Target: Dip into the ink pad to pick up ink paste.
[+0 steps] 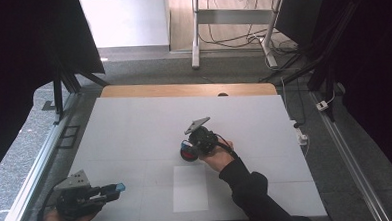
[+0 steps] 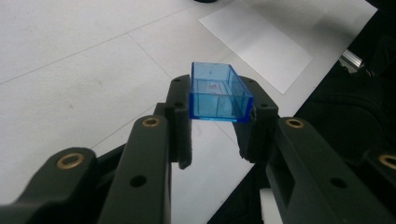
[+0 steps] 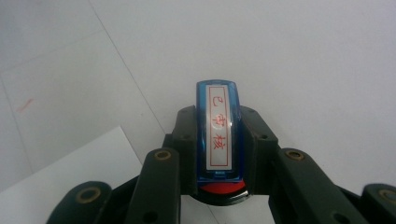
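White table point(image 1: 134, 128) takes up most of the high view, wooden edge at the far side. White paper sheet point(image 1: 190, 188) lies flat on it near the front edge, between the two hands; the same sheet point(image 2: 257, 39) sits ahead of the left jaws in the left gripper view, and its corner point(image 3: 70, 172) shows low left in the right gripper view.

Right gripper point(image 1: 190, 152) is just beyond the sheet's far edge, pointing down at the table, grey plate on top. Jaws clamped on the stamp point(image 3: 219, 135): blue body, white label with red characters, red pad underneath. In the high view the stamp point(image 1: 187, 152) looks to be at or just above the table surface, can't tell contact.

Left gripper point(image 1: 113, 189) at the near left corner, roughly level, pointing toward the sheet. Jaws clamped on the blue transparent cap point(image 2: 217, 93), open side up, held off the table
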Available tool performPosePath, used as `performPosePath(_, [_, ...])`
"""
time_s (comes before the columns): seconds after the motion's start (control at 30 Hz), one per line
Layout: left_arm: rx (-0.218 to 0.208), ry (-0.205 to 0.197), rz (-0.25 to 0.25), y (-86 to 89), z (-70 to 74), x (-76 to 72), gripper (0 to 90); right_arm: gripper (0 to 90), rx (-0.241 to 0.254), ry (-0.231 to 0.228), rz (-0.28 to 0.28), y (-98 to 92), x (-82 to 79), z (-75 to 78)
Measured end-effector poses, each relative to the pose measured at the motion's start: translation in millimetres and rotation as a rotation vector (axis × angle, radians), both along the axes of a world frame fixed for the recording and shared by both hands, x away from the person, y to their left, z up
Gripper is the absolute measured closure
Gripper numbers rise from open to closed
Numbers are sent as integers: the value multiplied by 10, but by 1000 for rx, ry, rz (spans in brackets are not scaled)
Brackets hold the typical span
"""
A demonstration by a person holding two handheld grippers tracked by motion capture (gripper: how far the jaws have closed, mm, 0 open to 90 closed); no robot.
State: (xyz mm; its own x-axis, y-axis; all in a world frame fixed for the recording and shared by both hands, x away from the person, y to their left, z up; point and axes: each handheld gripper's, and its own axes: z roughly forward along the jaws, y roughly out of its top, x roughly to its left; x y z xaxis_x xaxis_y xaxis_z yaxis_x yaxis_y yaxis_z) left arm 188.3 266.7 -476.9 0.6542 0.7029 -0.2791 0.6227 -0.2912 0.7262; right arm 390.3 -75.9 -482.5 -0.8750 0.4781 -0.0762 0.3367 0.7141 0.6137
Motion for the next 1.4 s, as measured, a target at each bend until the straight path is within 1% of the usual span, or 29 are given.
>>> performPosePath(0.03, [0,0,0,-1,0,0,688,709,-15,-14,6,16,-13,1])
performPosePath(0.1, [1,1,1,-1,0,1,687,709,-31,-26,6,37,-25,4])
performPosePath(0.2, [1,2,2,-2,-1,2,688,710,-21,-16,0,27,-11,1])
performPosePath(0.23, [1,3,1,-1,-1,3,687,709,-5,0,-13,17,-3,-3])
performPosePath(0.3, [0,3,2,0,-2,3,687,709,24,25,-20,-15,33,-12])
performPosePath(0.47, [-1,4,2,1,-2,4,688,710,109,111,-49,-115,126,-41])
performPosePath(0.57, [-2,5,2,2,-3,5,688,710,135,130,-56,-145,153,-55])
performPosePath(0.63, [-3,5,3,3,-3,5,688,710,132,126,-54,-142,145,-54])
performPosePath(0.7, [-3,6,2,4,-3,6,688,709,116,102,-50,-120,119,-50])
performPosePath(0.77, [-1,6,1,1,-3,6,687,708,87,67,-42,-88,81,-41])
performPosePath(0.87, [2,4,-1,-4,-3,3,687,708,51,34,-28,-50,42,-27])
performPosePath(0.97, [2,5,0,-3,-2,4,687,707,54,31,-26,-50,36,-26])
performPosePath(1.13, [1,4,3,2,-3,3,688,706,78,45,-34,-85,47,-31])
performPosePath(1.2, [1,4,4,3,-2,2,687,705,89,43,-26,-100,49,-31])
performPosePath(1.27, [0,4,4,3,-2,2,687,706,115,48,-26,-114,43,-16])
performPosePath(1.4, [2,5,3,-1,-2,2,687,706,135,49,-20,-133,22,40])
